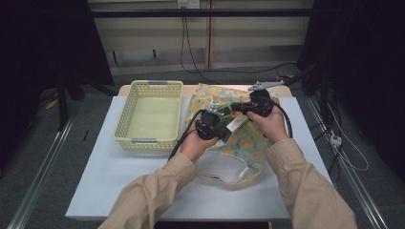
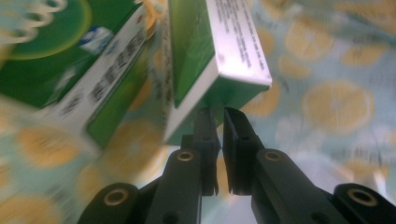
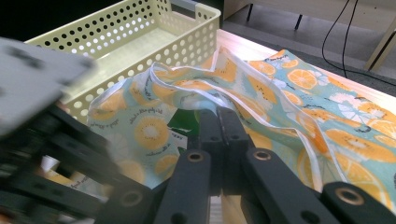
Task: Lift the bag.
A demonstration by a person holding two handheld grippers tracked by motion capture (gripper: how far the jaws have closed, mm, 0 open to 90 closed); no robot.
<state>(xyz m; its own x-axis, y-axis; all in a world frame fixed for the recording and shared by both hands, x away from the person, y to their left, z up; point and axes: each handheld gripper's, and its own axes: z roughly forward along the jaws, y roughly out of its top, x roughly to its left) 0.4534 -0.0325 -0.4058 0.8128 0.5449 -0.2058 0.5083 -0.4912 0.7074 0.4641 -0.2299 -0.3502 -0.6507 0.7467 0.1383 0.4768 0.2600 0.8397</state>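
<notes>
Two green boxes (image 2: 196,51), blurred, edges cropped

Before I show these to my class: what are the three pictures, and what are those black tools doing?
A person at a table holds a two-jaw gripper in each hand. The high view looks down from above; each of the other two comes from a camera riding on one gripper, looking along its black jaws. On the table lie a yellow basket and an orange-print bag. The left gripper, jaws nearly together, pinches the edge of a green box; another box lies beside it. The right gripper is shut on the bag's rim, lifting it.
</notes>
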